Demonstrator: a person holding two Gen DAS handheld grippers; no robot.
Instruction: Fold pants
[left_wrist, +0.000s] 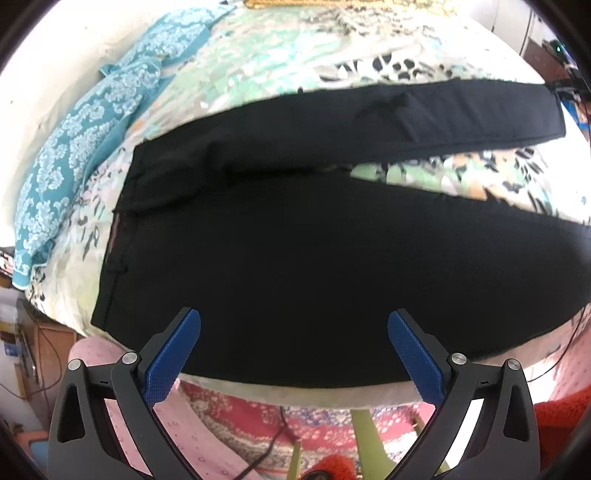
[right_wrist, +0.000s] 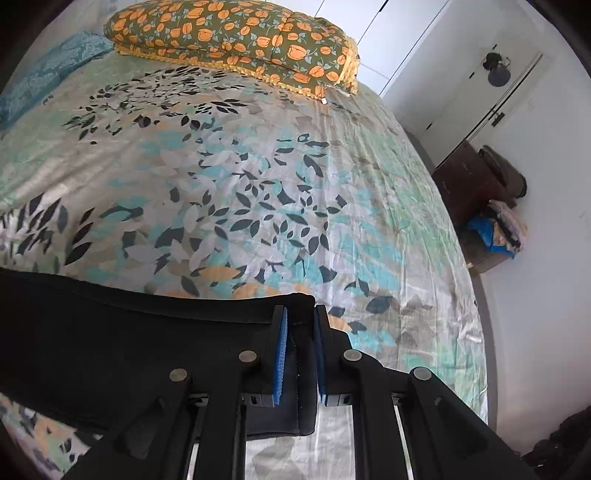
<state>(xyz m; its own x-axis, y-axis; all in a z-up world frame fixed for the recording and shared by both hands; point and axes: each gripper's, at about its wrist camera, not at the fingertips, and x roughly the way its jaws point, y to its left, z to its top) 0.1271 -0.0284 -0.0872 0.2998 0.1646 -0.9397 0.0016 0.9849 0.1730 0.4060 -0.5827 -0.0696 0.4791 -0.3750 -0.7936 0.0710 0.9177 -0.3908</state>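
Black pants (left_wrist: 295, 236) lie spread on a leaf-patterned bed sheet (left_wrist: 258, 66), waistband to the left, the two legs running off to the right with a gap between them. My left gripper (left_wrist: 293, 332) is open and empty, hovering over the near edge of the pants' seat. In the right wrist view, my right gripper (right_wrist: 300, 321) is shut on the hem end of one pant leg (right_wrist: 110, 332), with the black cloth pinched between the blue pads (right_wrist: 280, 354).
A teal floral cloth (left_wrist: 81, 140) lies along the bed's left side. An orange-flowered pillow (right_wrist: 236, 40) sits at the far end. The bed edge runs at the right; a dark cabinet with bags (right_wrist: 484, 206) stands by the white wall. A patterned rug (left_wrist: 258, 424) lies below.
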